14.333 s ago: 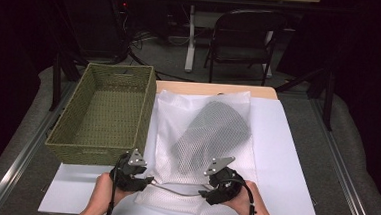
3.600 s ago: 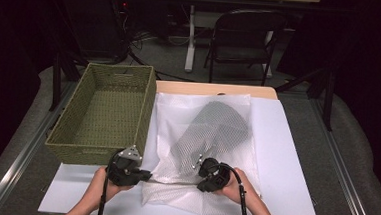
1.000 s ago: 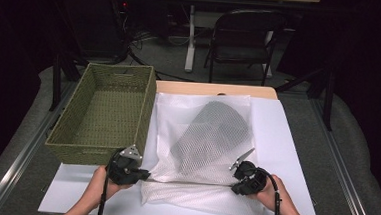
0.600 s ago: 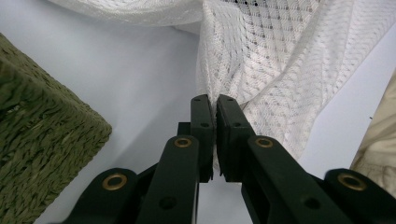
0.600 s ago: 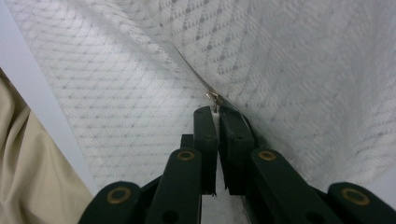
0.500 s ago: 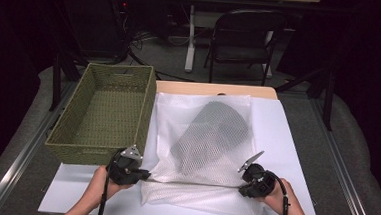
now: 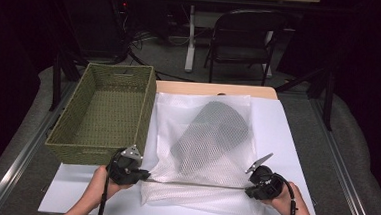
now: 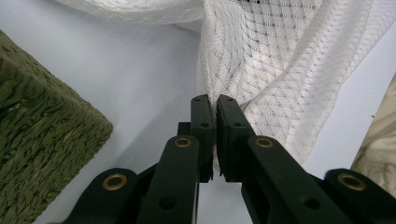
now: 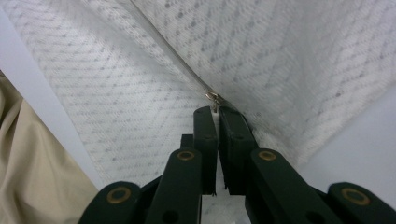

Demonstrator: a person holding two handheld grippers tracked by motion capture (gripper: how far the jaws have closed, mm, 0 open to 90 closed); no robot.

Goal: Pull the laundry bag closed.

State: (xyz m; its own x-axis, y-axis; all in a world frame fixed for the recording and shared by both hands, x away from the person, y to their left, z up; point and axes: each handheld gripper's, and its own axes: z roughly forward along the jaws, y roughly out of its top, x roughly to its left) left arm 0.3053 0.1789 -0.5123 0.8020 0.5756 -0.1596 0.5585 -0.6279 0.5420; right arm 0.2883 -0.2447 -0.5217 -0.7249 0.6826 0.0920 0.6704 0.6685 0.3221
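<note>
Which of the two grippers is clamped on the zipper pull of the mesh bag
The right gripper: its jaws pinch the small metal zipper pull at the end of the zipper line. The left gripper only clamps plain mesh at the mesh bag's corner.

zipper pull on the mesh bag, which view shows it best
The right gripper view: the zipper pull sits close up at the tips of the right gripper. The high view shows only the zipper line; the left gripper view shows bag mesh.

The right tongs [image 7: 248, 191], clamped on the zipper pull [image 9: 214, 99], now sit farther right along the mesh bag [image 7: 211, 139]'s near edge; the zipper line stretches longer.
</note>
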